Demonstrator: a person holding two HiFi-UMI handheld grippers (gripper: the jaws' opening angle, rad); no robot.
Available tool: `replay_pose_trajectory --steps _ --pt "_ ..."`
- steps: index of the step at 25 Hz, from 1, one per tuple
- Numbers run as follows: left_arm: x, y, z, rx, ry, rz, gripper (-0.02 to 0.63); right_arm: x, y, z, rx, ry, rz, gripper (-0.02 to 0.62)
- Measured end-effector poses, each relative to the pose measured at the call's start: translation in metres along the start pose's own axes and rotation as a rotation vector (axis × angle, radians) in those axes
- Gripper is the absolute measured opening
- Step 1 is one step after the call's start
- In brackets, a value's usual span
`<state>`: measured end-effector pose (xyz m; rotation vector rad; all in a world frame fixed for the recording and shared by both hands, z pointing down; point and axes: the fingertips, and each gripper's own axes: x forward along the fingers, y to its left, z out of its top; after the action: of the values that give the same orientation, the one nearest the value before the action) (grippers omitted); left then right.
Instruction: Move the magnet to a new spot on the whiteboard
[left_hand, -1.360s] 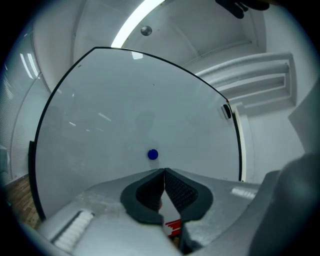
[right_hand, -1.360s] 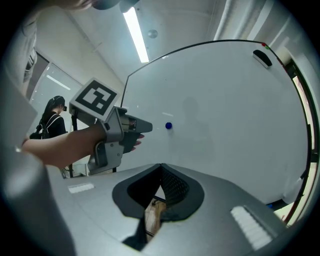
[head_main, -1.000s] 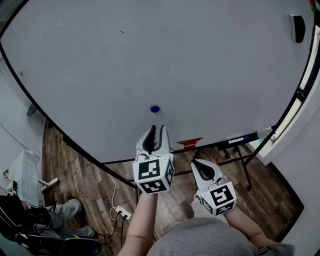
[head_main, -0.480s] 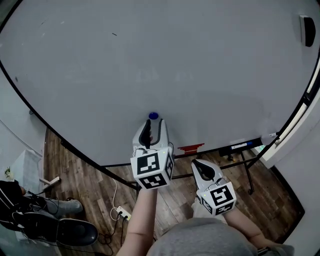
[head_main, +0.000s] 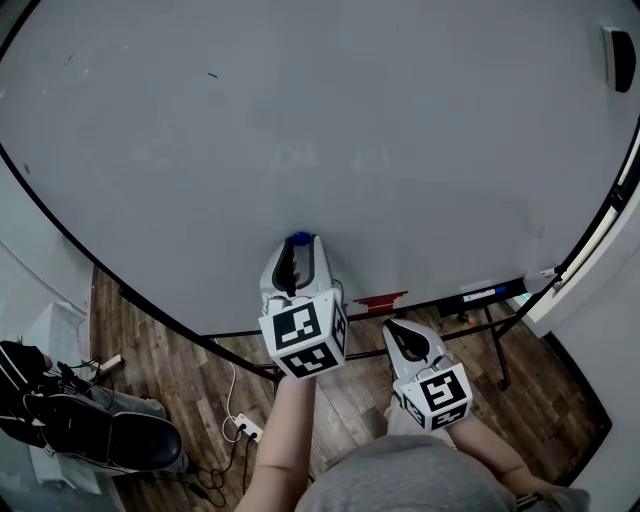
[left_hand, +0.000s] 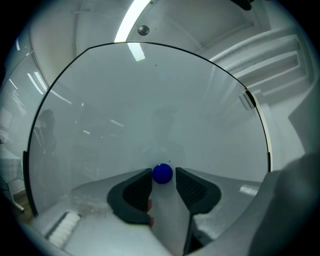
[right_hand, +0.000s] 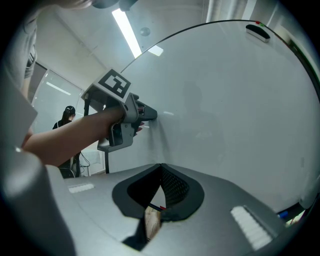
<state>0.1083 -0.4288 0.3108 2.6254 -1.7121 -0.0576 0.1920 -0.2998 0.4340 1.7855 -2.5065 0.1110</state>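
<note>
Low on the big glossy white whiteboard (head_main: 350, 130), at approx 6 o'clock of its face in head view, the small round blue magnet (left_hand: 162, 173) is mostly hidden. Only a blue sliver shows past the tips of the grey-and-white left gripper (head_main: 300, 250). Board's edges are cut off at top & sides of the frame, and both hands are hidden behind the grippers' bodies.

Left gripper view is clearer: magnet sits on the board btwn the two dark pads. Jaws are wide apart & have just been opening, pads not pressing on it, though the gap on the 9 o'clock side is too thin to judge.

Bare left forearm (head_main: 282, 440) reaches straight fwd, gripper level, tips at the board. Grey-and-white right gripper (right_hand: 161, 167) sits at approx 4 o'clock of the left one, well short of the board, level. Its jaws are closed tip to tip w/ nothing btwn them.
</note>
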Motion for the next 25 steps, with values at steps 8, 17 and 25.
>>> replay_pose_trajectory --steps 8,17,25 --pt "0.0 0.003 0.001 0.003 -0.01 0.078 0.137 0.003 -0.005 0.0 -0.003 0.001 0.012 0.0" --pt "0.001 0.003 0.002 -0.005 -0.002 0.096 0.133 0.006 -0.011 0.003 -0.007 -0.001 0.018 0.0" --pt "-0.012 0.009 -0.003 -0.028 0.014 0.083 0.132 0.0 -0.005 0.003 -0.007 0.007 0.011 0.0"
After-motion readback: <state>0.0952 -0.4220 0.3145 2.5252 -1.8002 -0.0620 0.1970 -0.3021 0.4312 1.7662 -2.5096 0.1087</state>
